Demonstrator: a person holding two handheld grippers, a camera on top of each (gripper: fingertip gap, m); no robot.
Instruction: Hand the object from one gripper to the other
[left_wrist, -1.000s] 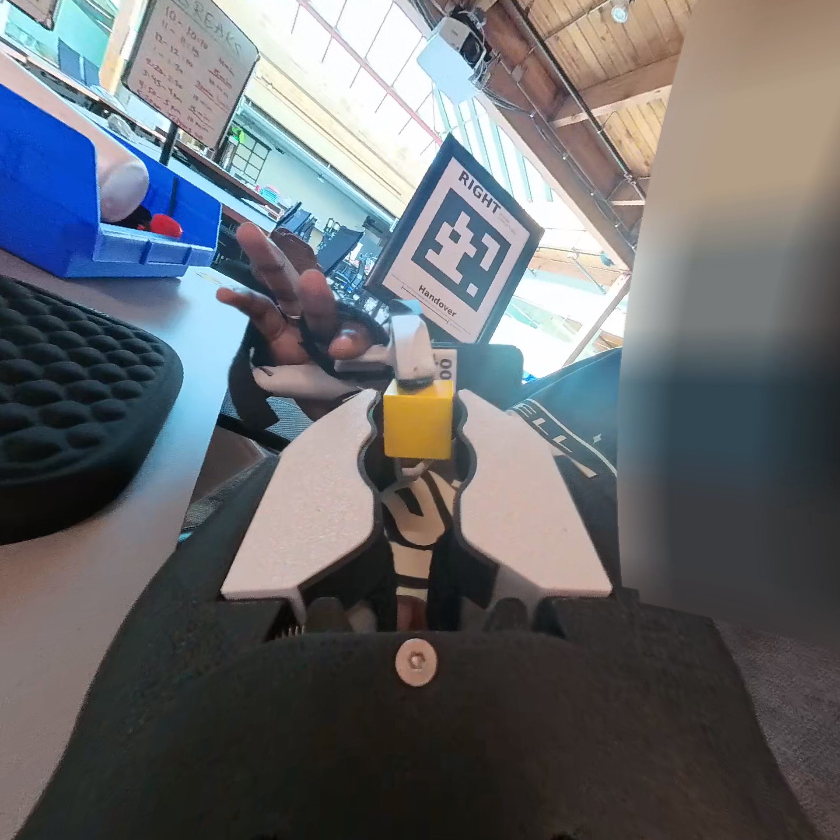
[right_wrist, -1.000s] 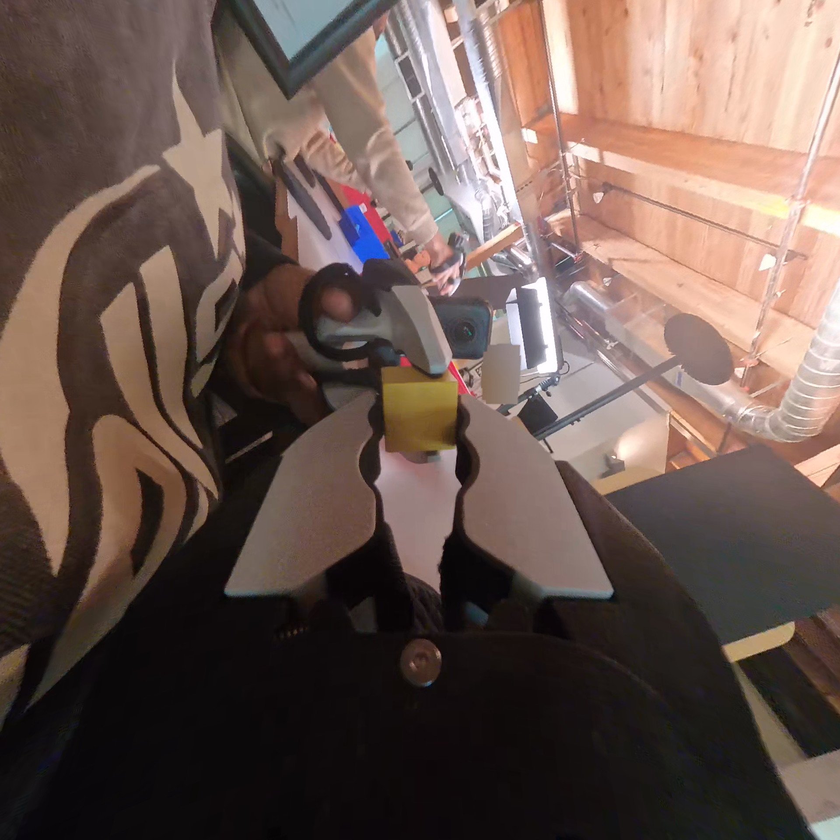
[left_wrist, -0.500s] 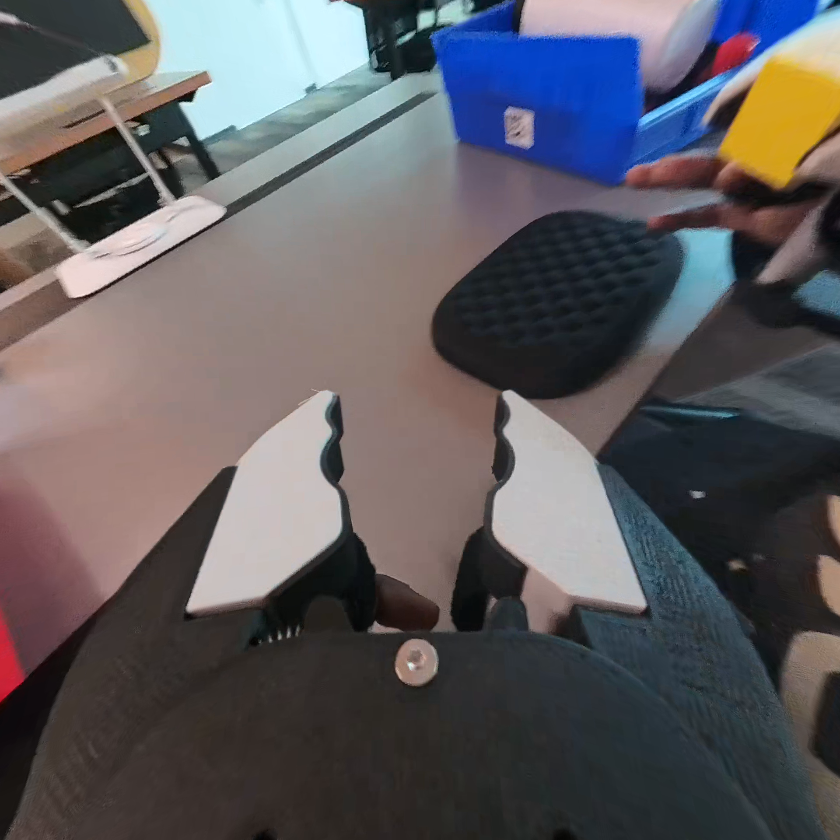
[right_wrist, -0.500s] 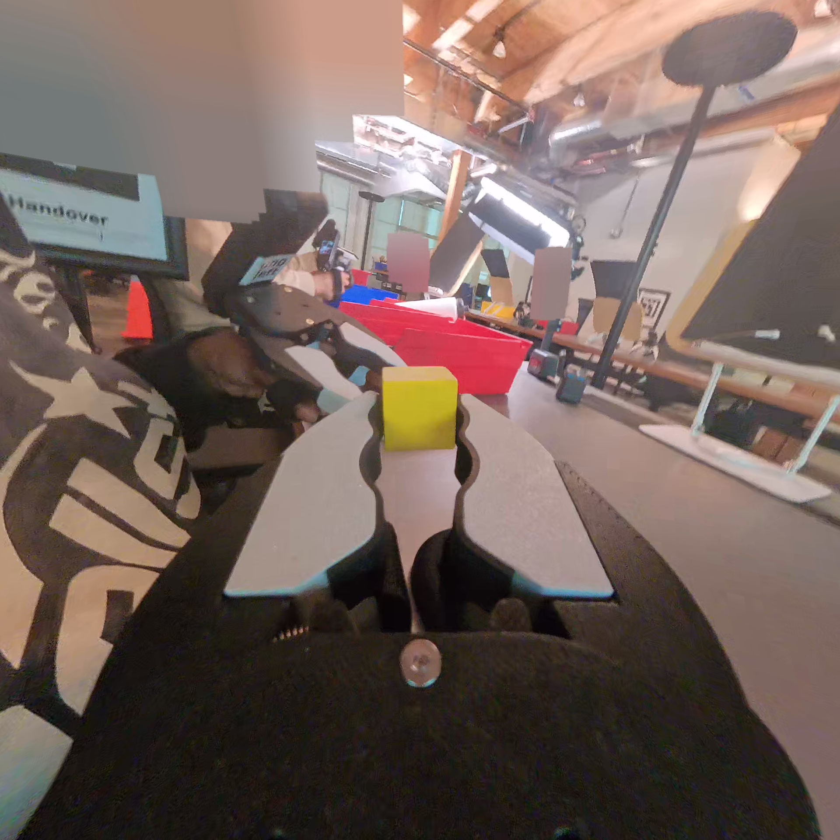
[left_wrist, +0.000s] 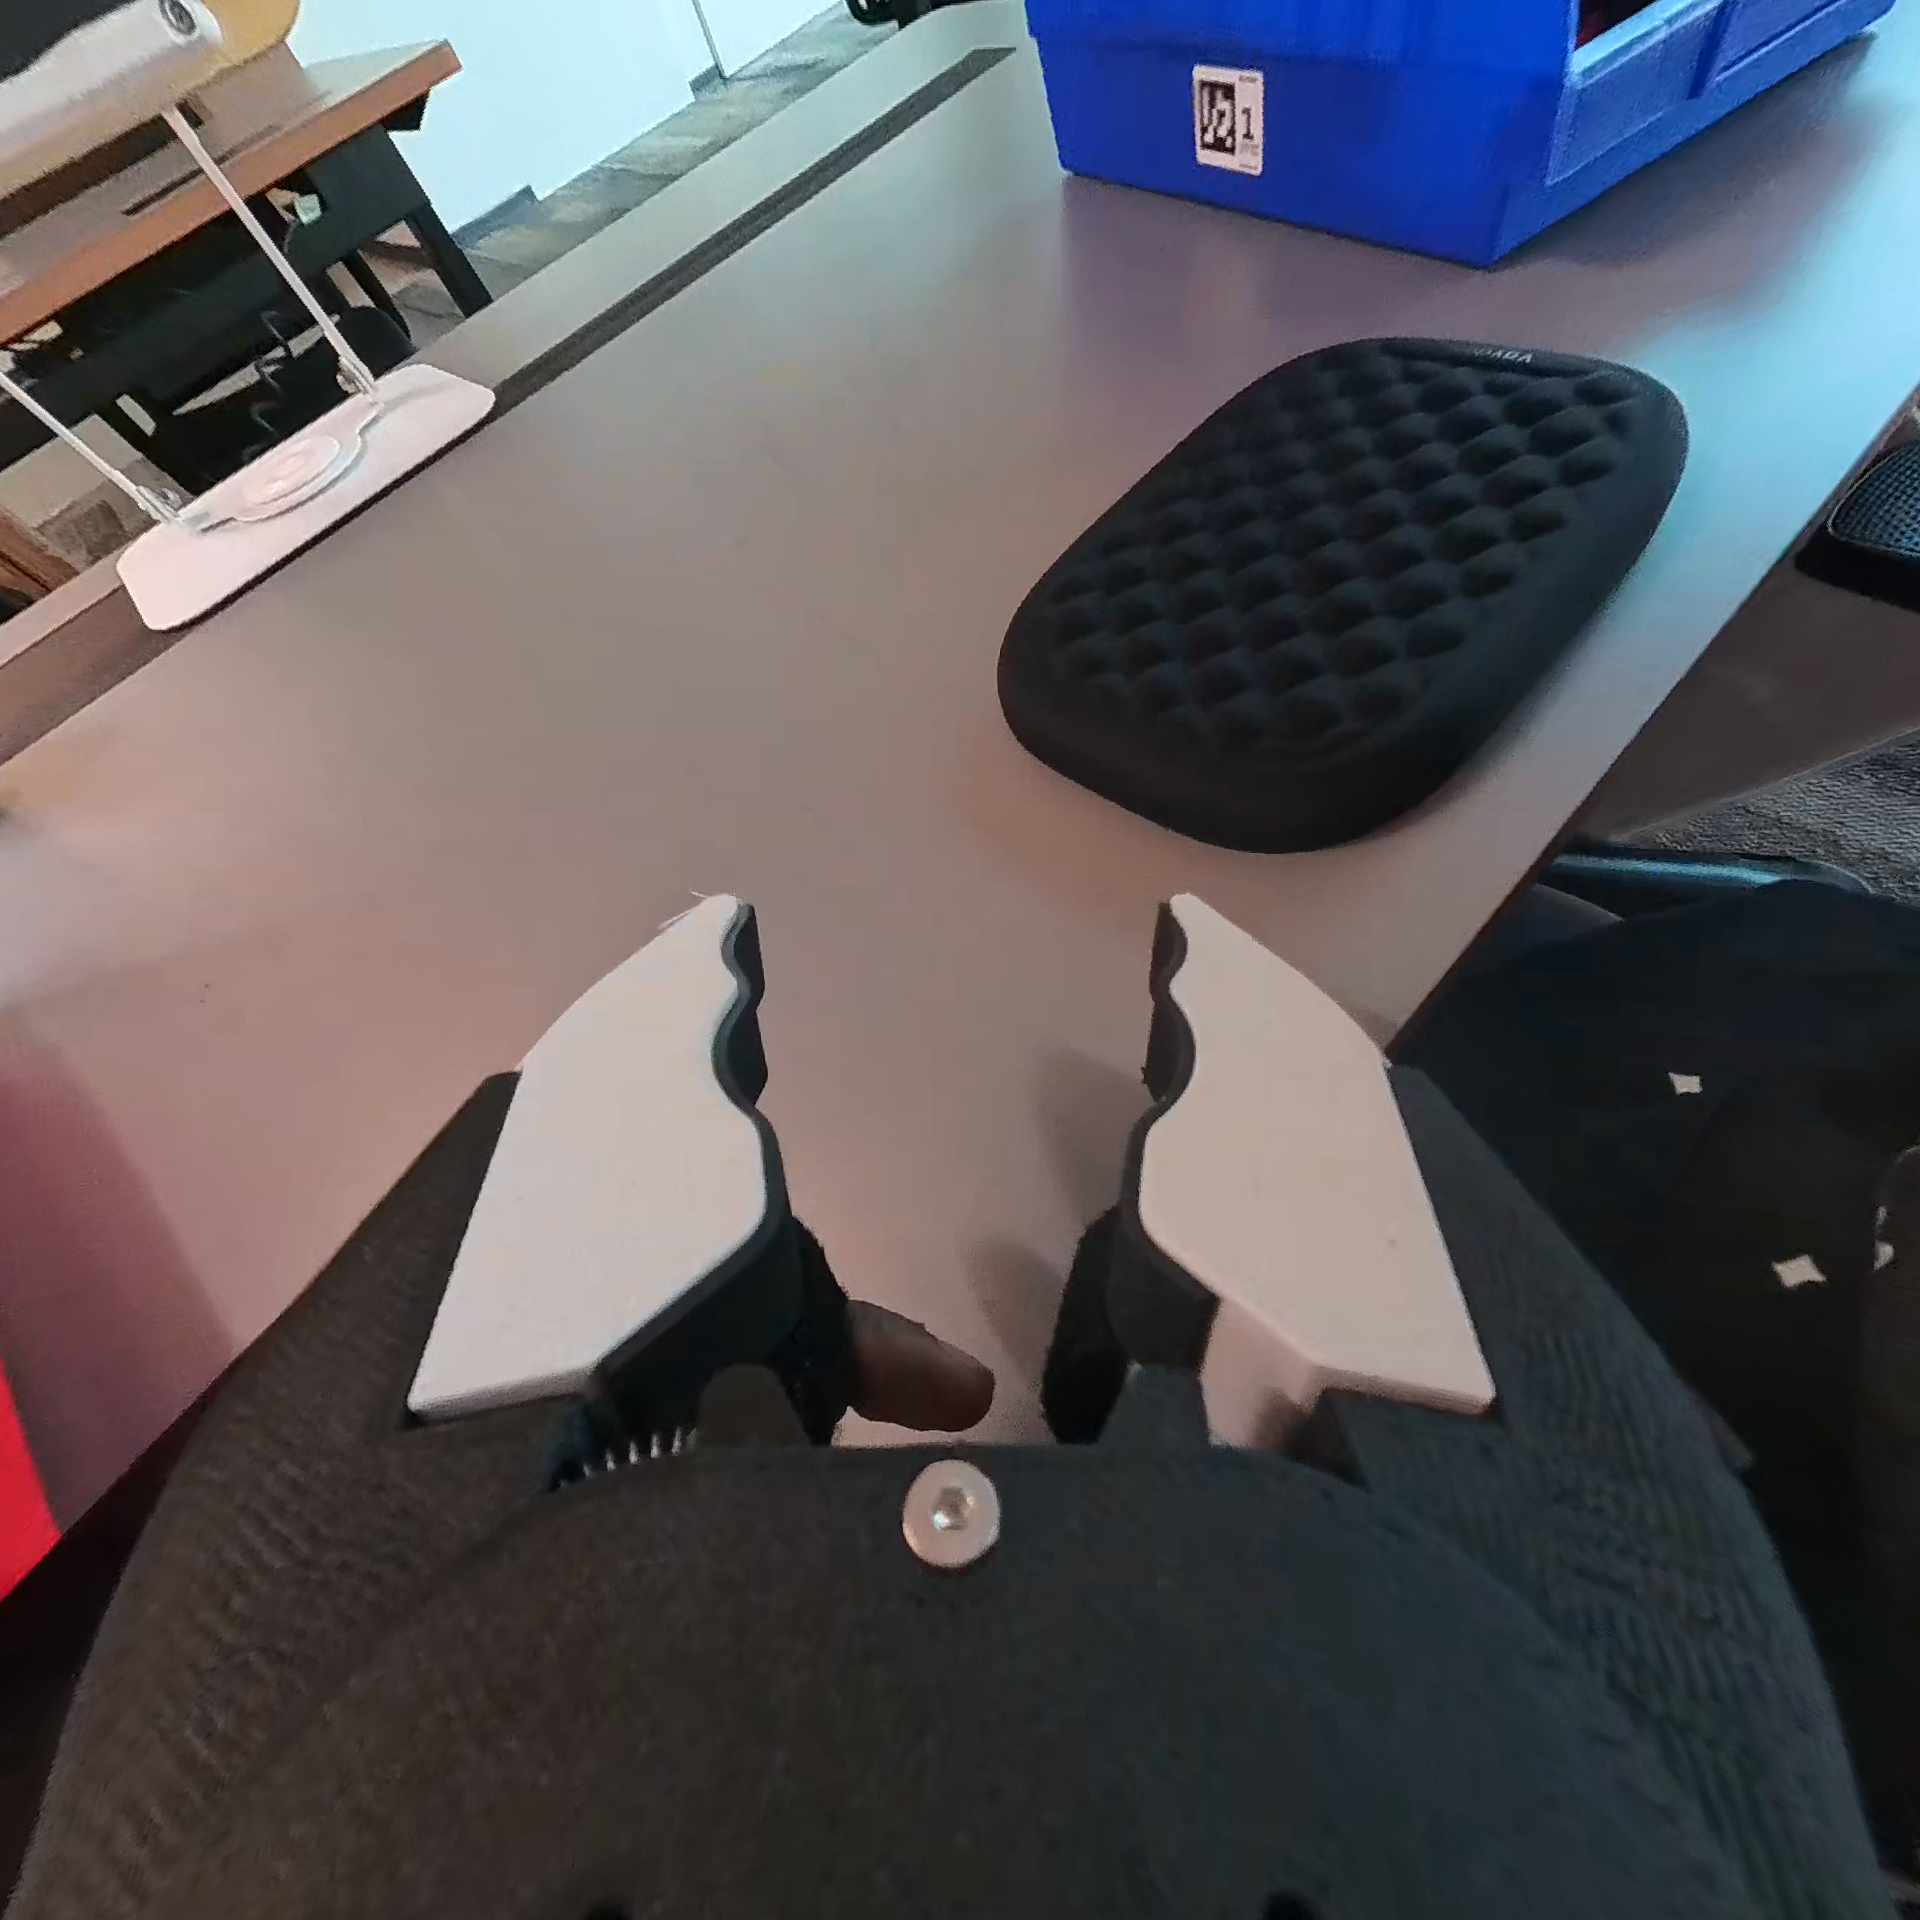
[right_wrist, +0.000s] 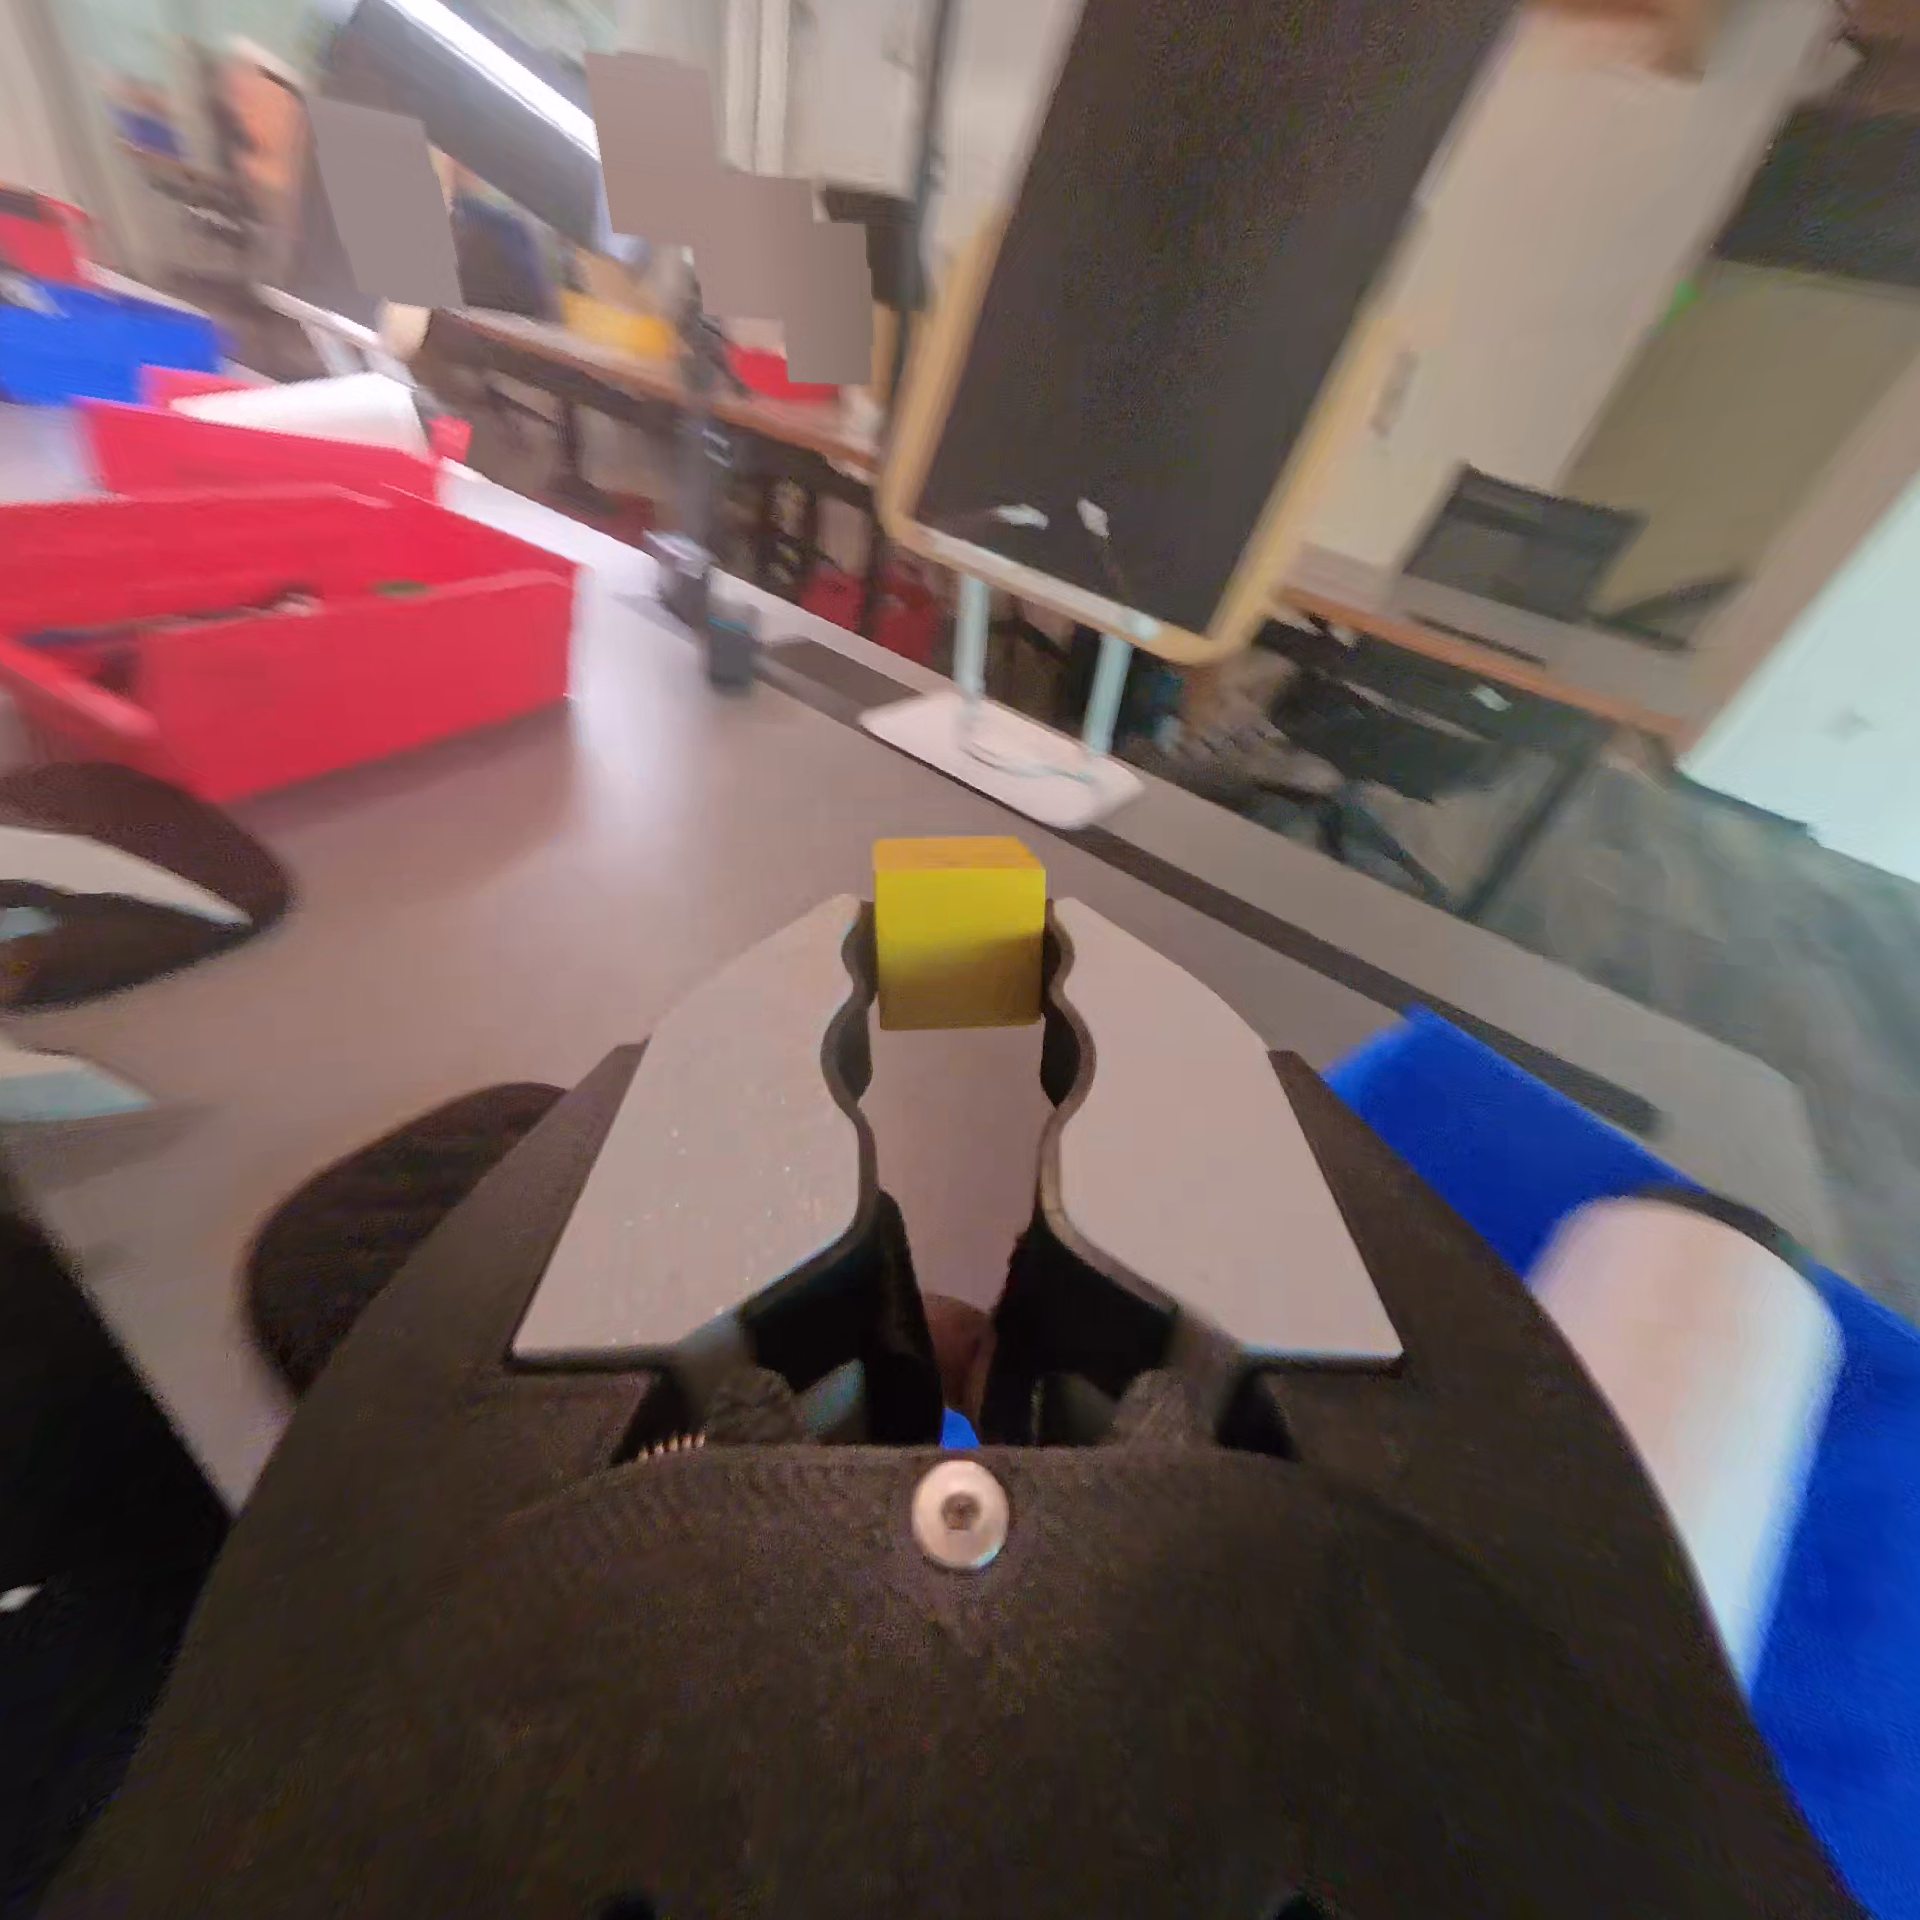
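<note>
My right gripper (right_wrist: 958, 920) is shut on a yellow cube (right_wrist: 957, 935), held between its fingertips above the grey table (right_wrist: 644, 873). My left gripper (left_wrist: 954, 920) is open and empty, its jaws spread wide over the grey table (left_wrist: 644, 582) near the front edge. The cube does not show in the left wrist view. At the left edge of the right wrist view, a black and white shape (right_wrist: 114, 894) may be the left gripper; it is blurred.
A black dimpled pad (left_wrist: 1340, 582) lies ahead and right of the left gripper. A blue bin (left_wrist: 1455, 125) stands at the back right. A white stand base (left_wrist: 301, 488) sits at the far left. Red bins (right_wrist: 291, 644) and a blue bin (right_wrist: 1538, 1164) show in the right wrist view. The tips of one gripper are about 30 cm away from the tips of the other.
One second ago both grippers held the cube. The left gripper has let go, opened and swung down over the table. The right gripper has swung away with the cube, now facing across the table.
</note>
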